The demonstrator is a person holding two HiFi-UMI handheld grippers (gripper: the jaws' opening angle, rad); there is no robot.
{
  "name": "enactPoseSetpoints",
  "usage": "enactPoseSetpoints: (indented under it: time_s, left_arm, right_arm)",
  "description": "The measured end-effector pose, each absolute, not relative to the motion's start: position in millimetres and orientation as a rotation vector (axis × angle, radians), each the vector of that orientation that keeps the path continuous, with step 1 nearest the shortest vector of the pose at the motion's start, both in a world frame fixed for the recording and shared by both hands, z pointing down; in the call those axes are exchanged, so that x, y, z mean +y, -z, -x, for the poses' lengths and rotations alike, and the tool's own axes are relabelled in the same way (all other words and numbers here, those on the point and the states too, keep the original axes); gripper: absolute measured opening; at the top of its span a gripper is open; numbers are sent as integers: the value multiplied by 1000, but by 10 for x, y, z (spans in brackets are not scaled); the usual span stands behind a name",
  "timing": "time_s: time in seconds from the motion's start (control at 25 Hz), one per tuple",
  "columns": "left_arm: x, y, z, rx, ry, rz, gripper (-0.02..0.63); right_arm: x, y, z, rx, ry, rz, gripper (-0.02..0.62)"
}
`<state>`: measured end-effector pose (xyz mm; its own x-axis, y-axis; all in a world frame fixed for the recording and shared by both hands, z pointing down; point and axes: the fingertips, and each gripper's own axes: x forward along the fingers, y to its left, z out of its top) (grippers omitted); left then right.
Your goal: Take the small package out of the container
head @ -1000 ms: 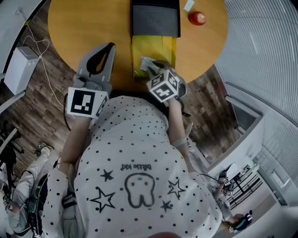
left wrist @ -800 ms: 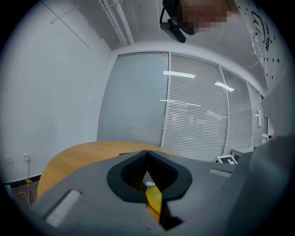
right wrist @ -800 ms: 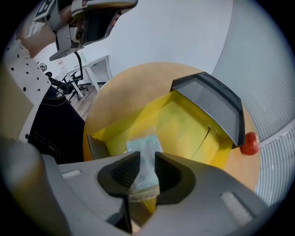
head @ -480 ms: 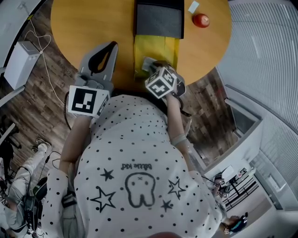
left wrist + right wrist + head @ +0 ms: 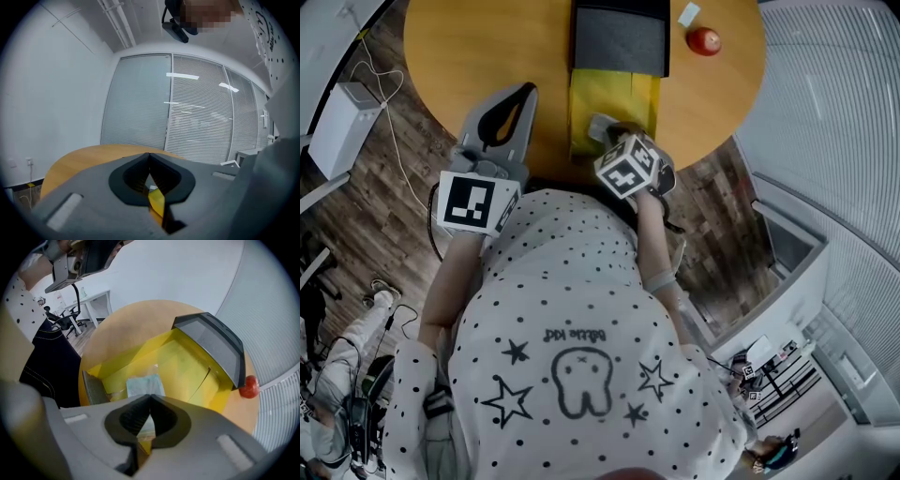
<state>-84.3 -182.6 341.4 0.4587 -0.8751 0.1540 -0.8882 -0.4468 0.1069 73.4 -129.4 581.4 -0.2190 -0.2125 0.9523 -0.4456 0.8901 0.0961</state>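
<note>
Nipping the small package with the right tool, having just been closing its jaws, now pressed together tip to tip on the thin wrapper near the package's middle, by the look of the right gripper view. Finding that package lying flat on the floor of the yellow container, low and centre in that view, close to the container's near wall, with a dark grey flap at the far end, toward the upper right. Pointing the right tool steeply down into the container, at the centre of the head view. Holding the left tool idle at the left of the head view, over the edge of the desk, jaws pressed together on nothing, apart from the container.

Judging the step in hand to be the lift. Doing it well probably meaning:
- Squeezing firmly, given only a slim pinch of slippery film seemingly caught.
- Raising straight up, clear of the yellow walls, before carrying anything sideways.
- Starting slowly, watching for the wrapper sliding out or the light container rising along with it.
- Bringing the left tool across to steady the container if needed.
- Steering clear of the dark grey flap and of the red round thing at the right of the desk.
</note>
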Motion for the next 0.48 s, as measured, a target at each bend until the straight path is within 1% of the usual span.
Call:
enactPoseSetpoints:
  time_s: [0.48]
  left_arm:
    - [-1752, -3354, 793, -1543, -108, -2561, 3]
  right_arm:
    - [-1452, -5484, -730, -1914, -234, -661, 3]
